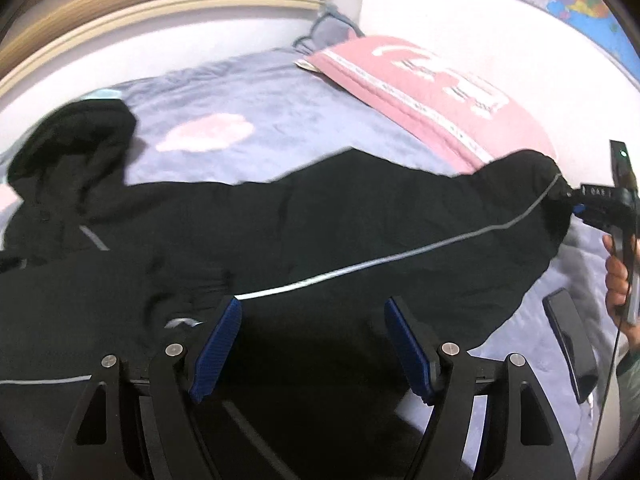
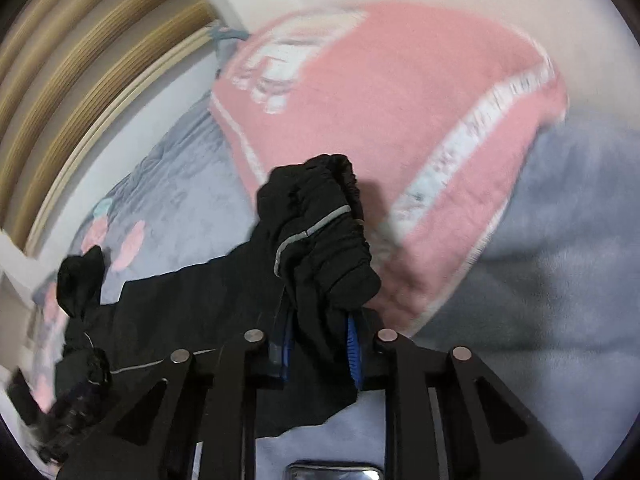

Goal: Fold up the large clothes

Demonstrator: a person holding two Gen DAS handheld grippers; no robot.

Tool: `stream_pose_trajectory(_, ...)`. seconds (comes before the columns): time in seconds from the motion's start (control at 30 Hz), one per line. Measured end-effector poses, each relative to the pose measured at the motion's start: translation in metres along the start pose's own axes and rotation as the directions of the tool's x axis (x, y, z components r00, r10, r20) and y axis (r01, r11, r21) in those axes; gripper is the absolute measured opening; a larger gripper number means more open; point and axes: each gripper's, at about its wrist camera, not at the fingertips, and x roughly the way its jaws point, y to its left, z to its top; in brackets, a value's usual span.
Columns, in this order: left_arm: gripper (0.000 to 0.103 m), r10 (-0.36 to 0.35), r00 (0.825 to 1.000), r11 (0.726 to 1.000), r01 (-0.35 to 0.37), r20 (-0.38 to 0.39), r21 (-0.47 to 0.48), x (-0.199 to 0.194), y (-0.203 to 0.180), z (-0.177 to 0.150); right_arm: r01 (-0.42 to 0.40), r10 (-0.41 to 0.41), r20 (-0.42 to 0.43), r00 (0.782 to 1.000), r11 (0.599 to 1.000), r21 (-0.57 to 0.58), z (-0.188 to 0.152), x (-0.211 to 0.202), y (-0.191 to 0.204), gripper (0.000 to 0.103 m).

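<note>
Soft lavender-grey bedding [image 1: 280, 96] covers the bed, with a pink quilted pillow [image 1: 432, 92] at the far right. Across it a large black jacket with thin grey reflective piping [image 1: 280, 232] is spread, its hood at the far left. The gathered black sleeve cuff [image 2: 320, 240] is clamped between the narrow jaws of the right gripper [image 2: 320, 344] at the right, so the sleeve's long axis is seen running left to right, cuff pointing right. The left gripper [image 1: 312, 340] is held wide and empty over the jacket body. The cuff would probably be carried leftward over the body, the right hand being nearer it.
</note>
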Motion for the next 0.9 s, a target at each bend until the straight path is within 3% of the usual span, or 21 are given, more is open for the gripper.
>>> stream_pose_trajectory(0.1, 0.075, 0.030, 0.999, 0.998, -0.029, 0.014, -0.057, -0.020, 0.025, -0.002, -0.002, 0.004, 0.025, 1.000, 0.995, -0.100, -0.007, -0.012, 0.045, 0.022)
stream_pose_trajectory(0.27, 0.075, 0.062, 0.996, 0.990, -0.054, 0.064, -0.129, -0.068, 0.068, -0.010, -0.069, 0.080, 0.033, 0.996, 0.964, -0.256, -0.023, -0.025, 0.150, 0.022)
stream_pose_trajectory(0.47, 0.075, 0.106, 0.987, 0.982, -0.086, 0.118, -0.168, -0.127, 0.110, -0.023, -0.136, 0.152, 0.003, 0.988, 0.890, -0.435, -0.064, -0.025, 0.291, 0.022)
stream_pose_trajectory(0.67, 0.075, 0.150, 0.977, 0.971, -0.117, 0.149, -0.210, -0.173, 0.155, -0.044, -0.225, 0.207, -0.098, 0.973, 0.789, -0.572, -0.126, -0.017, 0.409, 0.022)
stream_pose_trajectory(0.83, 0.075, 0.162, 0.974, 0.959, -0.119, 0.156, -0.257, -0.193, 0.183, -0.069, -0.259, 0.190, -0.176, 0.966, 0.725, -0.639, -0.173, 0.004, 0.469, 0.023)
stream_pose_trajectory(0.9, 0.075, 0.156, 0.977, 0.954, -0.111, 0.146, -0.279, -0.194, 0.196, -0.079, -0.278, 0.176, -0.219, 0.960, 0.706, -0.651, -0.188, 0.018, 0.488, 0.029)
